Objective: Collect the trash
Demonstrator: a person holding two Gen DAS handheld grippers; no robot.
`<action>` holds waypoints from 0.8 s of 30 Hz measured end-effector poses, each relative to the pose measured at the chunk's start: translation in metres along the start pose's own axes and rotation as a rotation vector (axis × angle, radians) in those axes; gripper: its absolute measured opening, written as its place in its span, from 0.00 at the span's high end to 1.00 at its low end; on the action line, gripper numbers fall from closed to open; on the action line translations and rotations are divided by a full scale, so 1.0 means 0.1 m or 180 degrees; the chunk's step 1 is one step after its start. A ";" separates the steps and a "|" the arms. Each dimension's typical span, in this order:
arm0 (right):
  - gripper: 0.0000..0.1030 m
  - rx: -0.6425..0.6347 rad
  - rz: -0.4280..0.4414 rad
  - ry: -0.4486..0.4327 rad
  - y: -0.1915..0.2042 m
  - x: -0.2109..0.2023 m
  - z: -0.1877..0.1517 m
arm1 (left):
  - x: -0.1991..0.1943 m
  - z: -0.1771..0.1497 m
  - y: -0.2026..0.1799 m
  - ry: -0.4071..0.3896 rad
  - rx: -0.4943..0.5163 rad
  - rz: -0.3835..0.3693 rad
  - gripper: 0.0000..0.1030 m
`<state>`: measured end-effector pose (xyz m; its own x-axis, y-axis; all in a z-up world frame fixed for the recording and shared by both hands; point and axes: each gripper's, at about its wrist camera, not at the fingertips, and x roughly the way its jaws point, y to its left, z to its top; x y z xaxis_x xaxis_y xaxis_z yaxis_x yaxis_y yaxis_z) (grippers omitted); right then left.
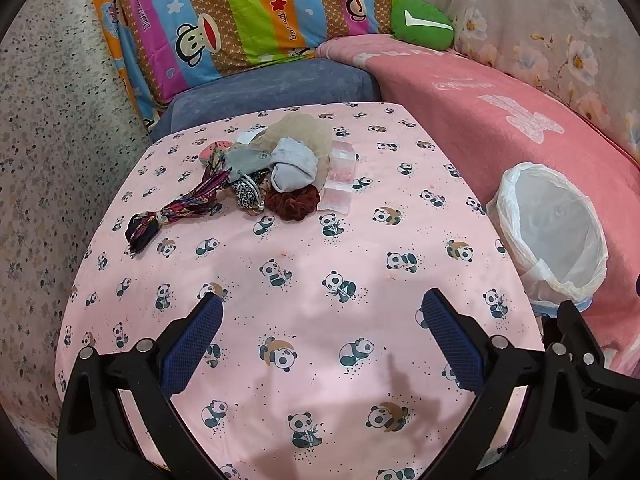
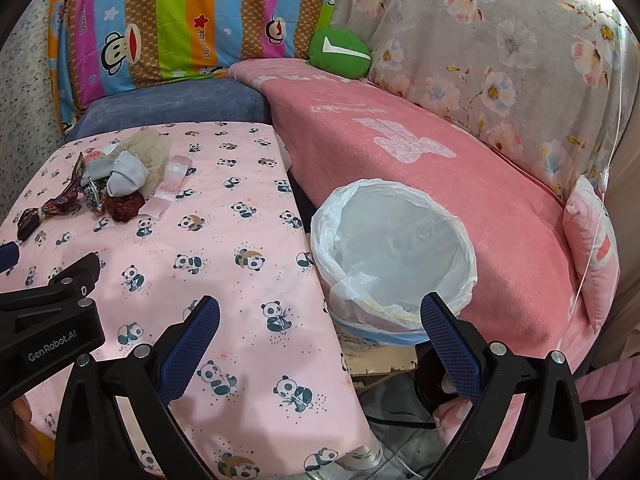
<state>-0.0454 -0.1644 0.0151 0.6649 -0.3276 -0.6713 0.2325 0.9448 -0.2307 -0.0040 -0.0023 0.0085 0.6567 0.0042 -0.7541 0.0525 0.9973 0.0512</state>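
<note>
Since the lined bin (image 2: 394,256) shows only white bag inside and the whole pile of bits (image 1: 276,168) sits untouched on the table (image 1: 304,280), the collecting looks not yet begun. Both grippers are spread wide with nothing between their blue pads. From the left gripper (image 1: 322,340), the pile lies well ahead of the fingertips and a little to their left: a rolled grey sock (image 1: 294,164), a beige net piece (image 1: 304,130), a dark red scrunchie (image 1: 294,202), a leopard-print band (image 1: 246,194), a striped ribbon (image 1: 176,210) and a clear pink wrapper (image 1: 340,180), all touching or overlapping. Bare panda cloth fills the stretch between fingertips and pile, so a straight approach looks unobstructed.

The right gripper (image 2: 320,332) hangs over the table's right edge, its right finger over the bin's near rim and its left finger over the cloth. That bin stands just beside the table edge, below the tabletop and against the pink sofa cover (image 2: 440,160). The drop is probably tight there, as the two grippers sit near each other.
</note>
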 end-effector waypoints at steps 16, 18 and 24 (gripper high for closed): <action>0.07 0.0003 -0.0005 0.0002 -0.01 0.00 0.00 | -0.03 0.00 0.00 -0.0016 0.0008 0.0012 0.08; 0.07 0.0001 -0.0008 0.0002 -0.01 -0.01 0.00 | -0.02 0.00 0.00 -0.0015 0.0007 0.0013 0.08; 0.07 0.0007 -0.0010 0.0007 -0.05 0.00 -0.02 | -0.03 0.00 -0.01 -0.0016 0.0007 0.0010 0.08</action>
<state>-0.0480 -0.1690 0.0155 0.6626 -0.3307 -0.6721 0.2362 0.9437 -0.2315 -0.0057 -0.0028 0.0110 0.6607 0.0069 -0.7506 0.0521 0.9971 0.0550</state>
